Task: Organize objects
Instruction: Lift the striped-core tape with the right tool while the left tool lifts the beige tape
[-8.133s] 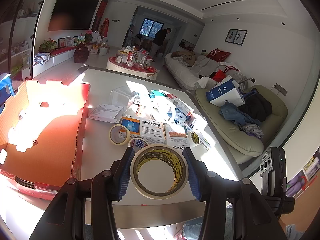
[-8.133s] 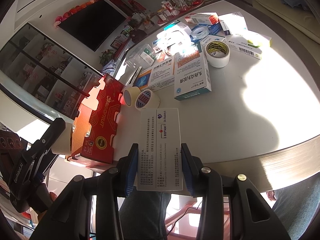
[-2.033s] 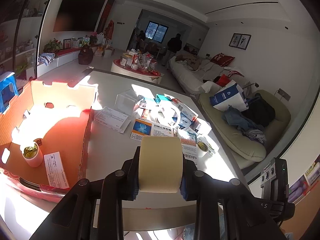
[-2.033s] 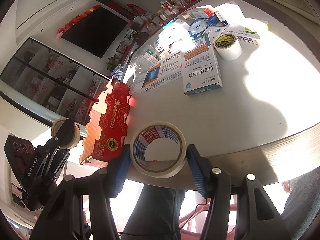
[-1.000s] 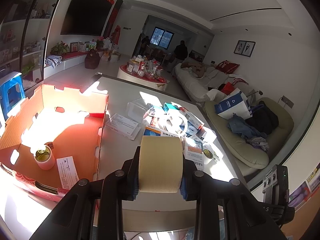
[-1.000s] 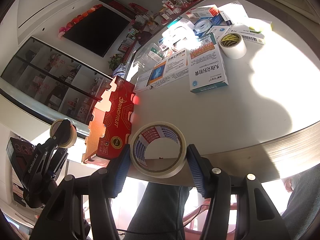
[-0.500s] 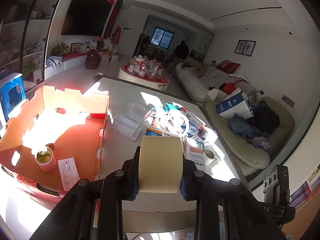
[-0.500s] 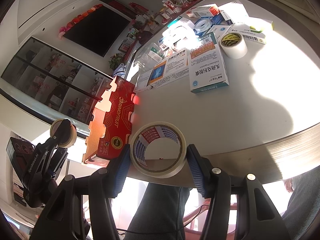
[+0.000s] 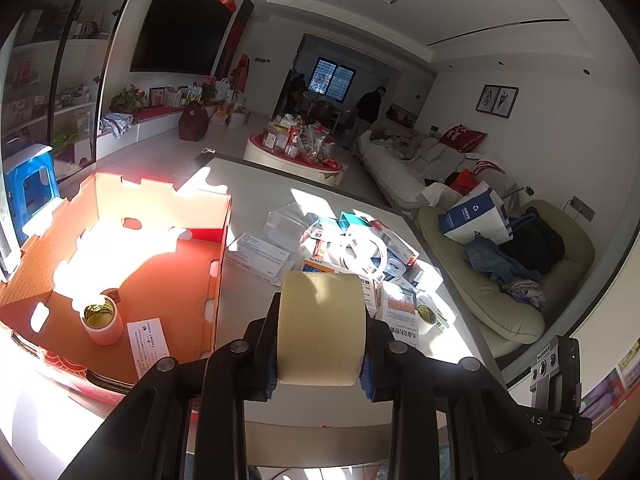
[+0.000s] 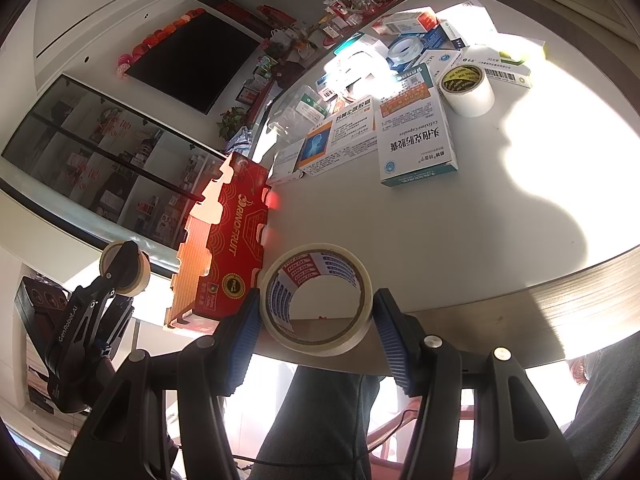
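My left gripper is clamped on a beige tape roll, pinching its flat sides so the broad outer band faces the camera. It hangs above the near edge of the white table. At about ten o'clock from the roll lies the red cardboard box, open at the top, with sunlight across its floor. Inside it, near its front, a tape roll with yellow print stands on end, and just beside that, toward three o'clock, a white leaflet lies flat.

My right gripper is closed on a clear tape roll with a red-and-blue printed core, the pads pressing its outer rim at nine and three o'clock, so I look straight through its hole. It hangs at the table's near edge. In this view the red box's outer wall sits at ten o'clock, and my left gripper with its beige roll shows at nine o'clock, well apart.

At one o'clock from the right roll, further up the table, a white-and-teal medicine box lies flat, touching a medicine box with a blue picture on its left. A white tape roll with a yellow-black core stands just beyond it, and more boxes and a clear tape roll are piled behind.
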Demonstrator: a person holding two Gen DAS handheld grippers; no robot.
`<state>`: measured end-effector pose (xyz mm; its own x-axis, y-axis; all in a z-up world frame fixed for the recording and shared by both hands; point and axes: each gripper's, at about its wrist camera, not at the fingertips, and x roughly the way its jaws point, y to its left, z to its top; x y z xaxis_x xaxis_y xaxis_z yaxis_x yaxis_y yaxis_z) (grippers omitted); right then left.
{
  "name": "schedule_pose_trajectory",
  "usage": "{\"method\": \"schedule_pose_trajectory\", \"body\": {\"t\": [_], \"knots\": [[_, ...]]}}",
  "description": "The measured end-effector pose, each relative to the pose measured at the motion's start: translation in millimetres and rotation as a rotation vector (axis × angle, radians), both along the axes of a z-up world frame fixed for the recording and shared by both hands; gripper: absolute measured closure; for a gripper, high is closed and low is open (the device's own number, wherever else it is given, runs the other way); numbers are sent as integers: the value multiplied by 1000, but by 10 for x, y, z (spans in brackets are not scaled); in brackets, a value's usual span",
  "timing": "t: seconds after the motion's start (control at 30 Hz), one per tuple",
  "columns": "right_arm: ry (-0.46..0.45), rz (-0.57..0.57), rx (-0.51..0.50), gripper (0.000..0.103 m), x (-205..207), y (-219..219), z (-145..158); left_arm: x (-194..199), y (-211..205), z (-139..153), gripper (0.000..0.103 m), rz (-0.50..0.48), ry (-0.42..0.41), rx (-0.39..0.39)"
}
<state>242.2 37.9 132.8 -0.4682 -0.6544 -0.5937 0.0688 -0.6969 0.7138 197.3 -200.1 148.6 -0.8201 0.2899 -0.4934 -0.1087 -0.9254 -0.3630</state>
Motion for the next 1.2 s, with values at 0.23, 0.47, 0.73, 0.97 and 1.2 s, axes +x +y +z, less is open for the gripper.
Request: {"method": "schedule_pose_trajectory", "body": {"t": [0.23, 0.47, 0.73, 0.97, 1.2], "knots": [[-7, -4, -11, 48, 5, 18, -44, 3, 16, 0, 71, 0, -1, -5], [-11, -8, -17, 48, 2, 41, -73, 1, 15, -6, 71, 0, -2, -6], [-17, -10, -20, 47, -4, 55, -102, 10, 0, -40, 71, 5, -4, -5], [-17, -7, -18, 48, -4, 46, -118, 1, -12, -57, 71, 9, -5, -6], [-18, -8, -19, 47, -2, 39, -114, -11, -21, -52, 71, 9, -4, -5]]}}
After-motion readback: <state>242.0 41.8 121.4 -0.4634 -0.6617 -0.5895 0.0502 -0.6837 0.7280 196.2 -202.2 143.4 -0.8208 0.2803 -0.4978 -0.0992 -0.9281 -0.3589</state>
